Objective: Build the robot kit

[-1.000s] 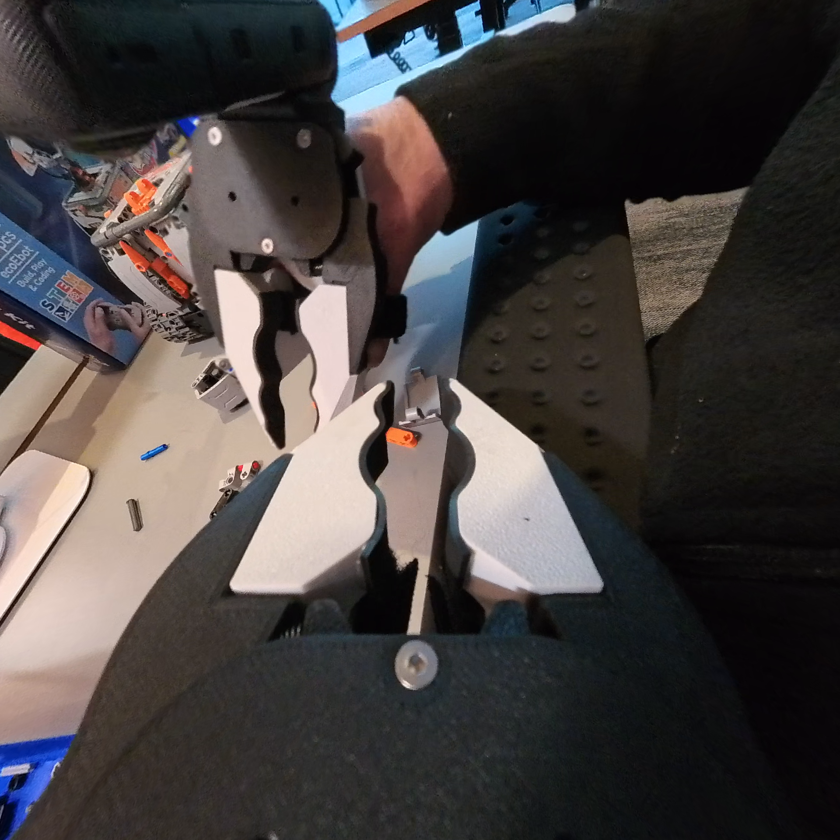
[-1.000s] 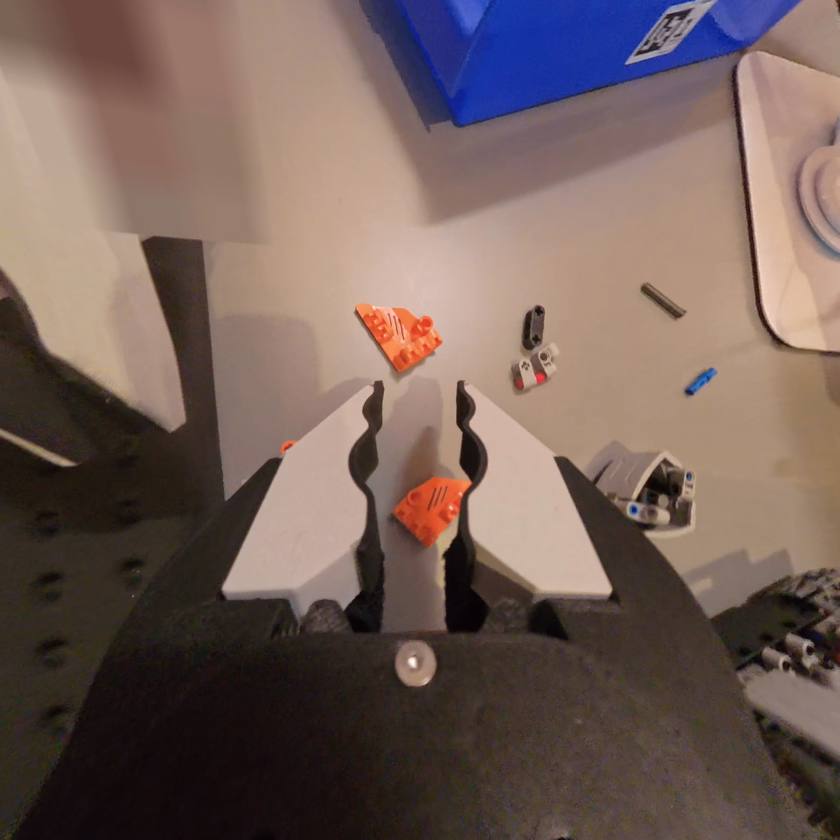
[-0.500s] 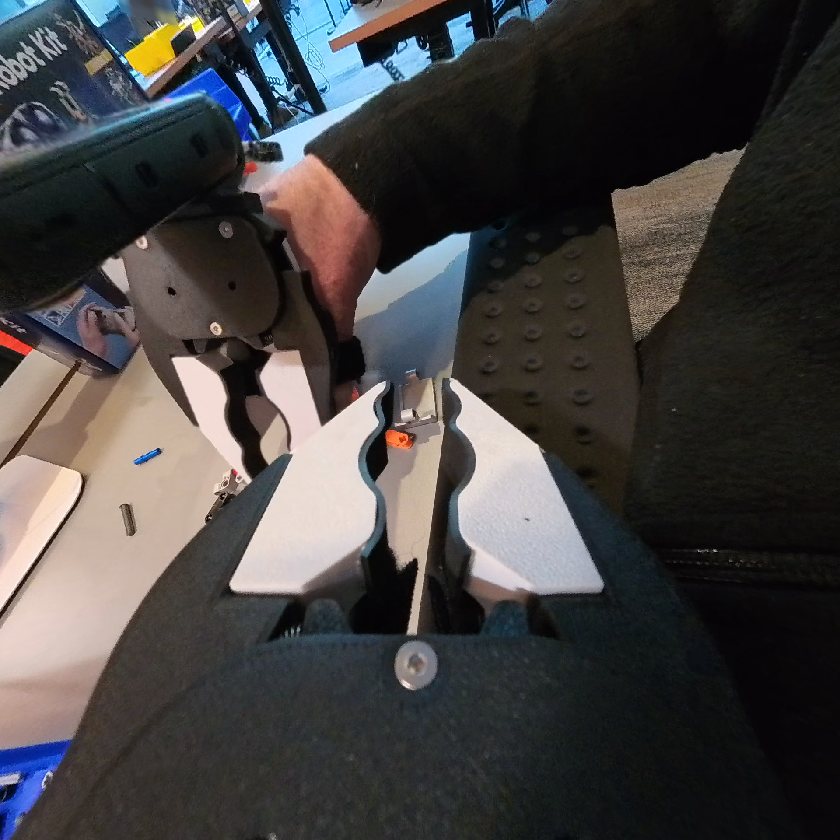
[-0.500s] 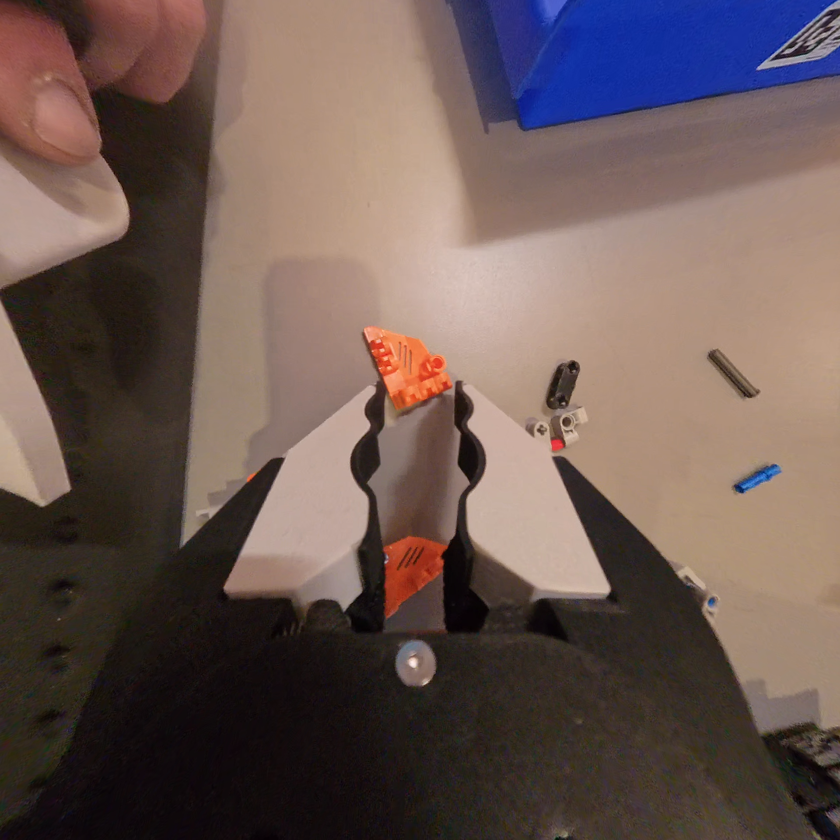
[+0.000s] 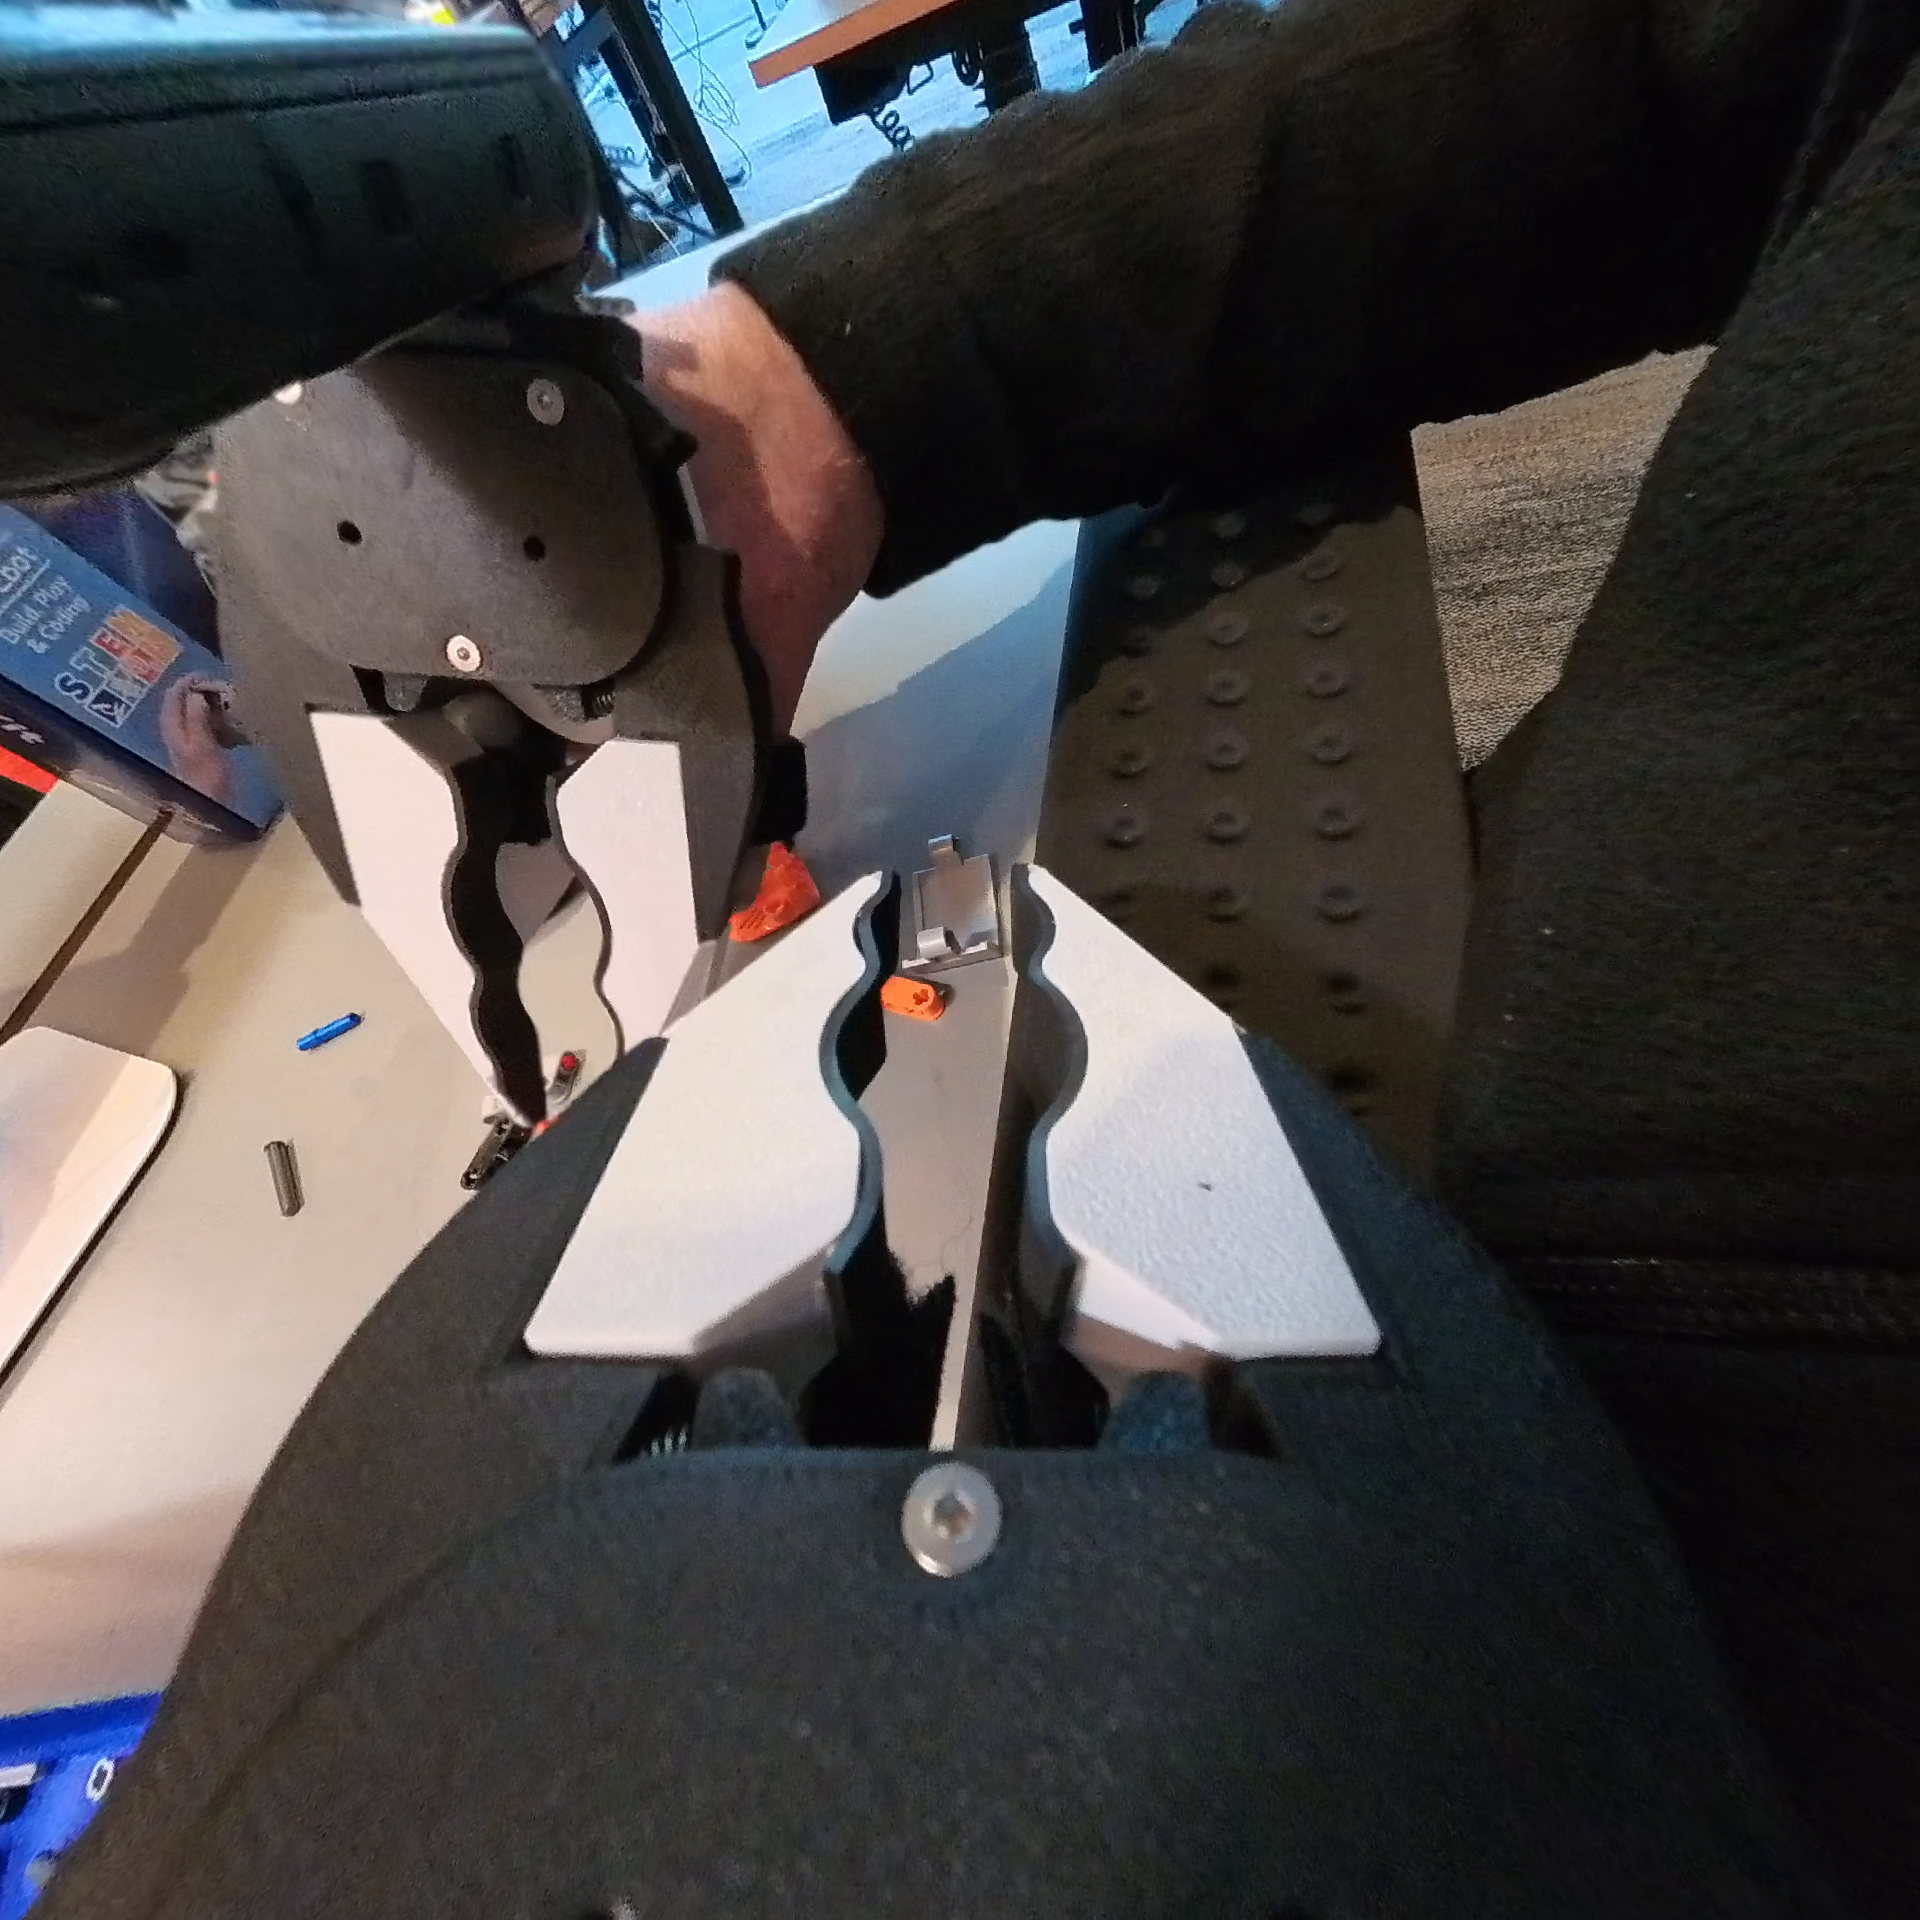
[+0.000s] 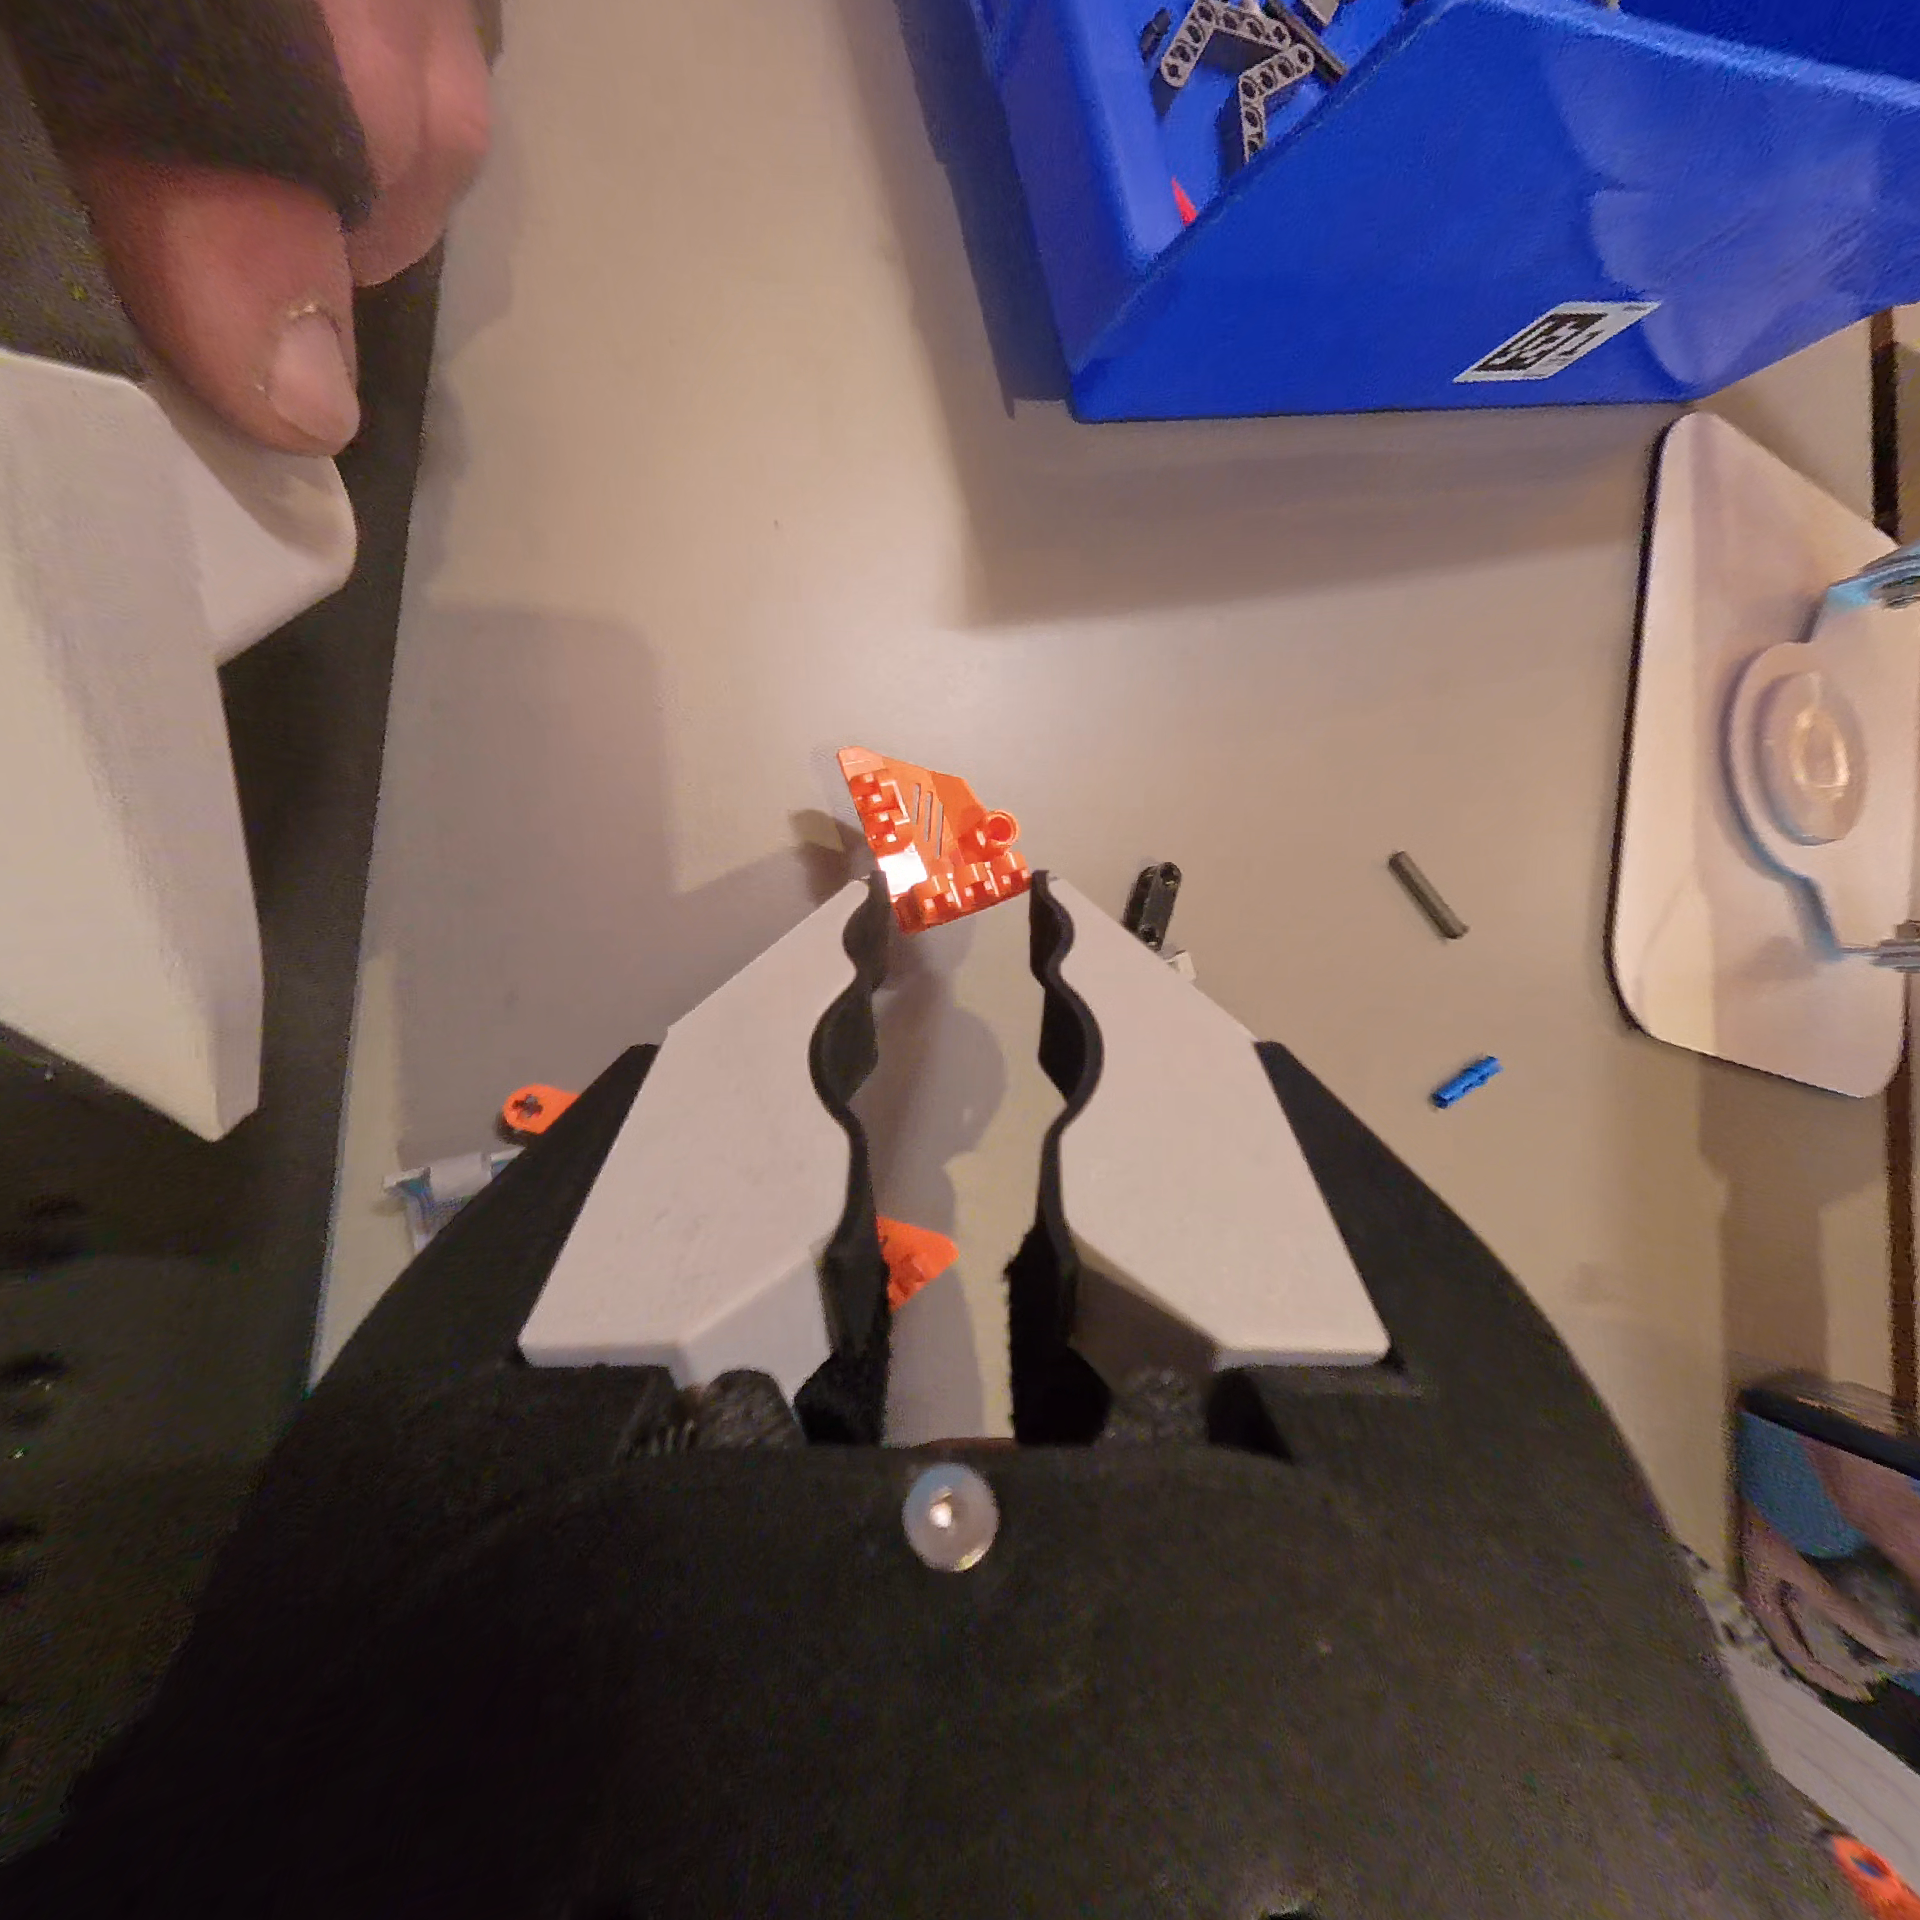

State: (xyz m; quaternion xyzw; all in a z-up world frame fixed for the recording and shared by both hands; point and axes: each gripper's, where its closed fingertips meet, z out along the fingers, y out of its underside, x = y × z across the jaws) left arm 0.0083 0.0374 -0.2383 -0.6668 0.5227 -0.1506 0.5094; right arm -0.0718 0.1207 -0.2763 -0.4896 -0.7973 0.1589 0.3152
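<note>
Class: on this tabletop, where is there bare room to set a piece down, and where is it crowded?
Bare: the stretch between the blue bin and the orange wedge piece, reaching toward the white board. Crowded: around the right claw, with the black link, dark pin and blue pin close by.

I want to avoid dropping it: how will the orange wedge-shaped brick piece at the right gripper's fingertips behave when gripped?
The orange wedge piece looks like rigid plastic, so probably stiff and light. Its slanted, glossy faces may slip between the fingers. Lying flat, it should not roll.

The right hand-held gripper (image 6: 951, 883), fingers parted, has an orange wedge brick (image 6: 930, 836) at its fingertips.
</note>
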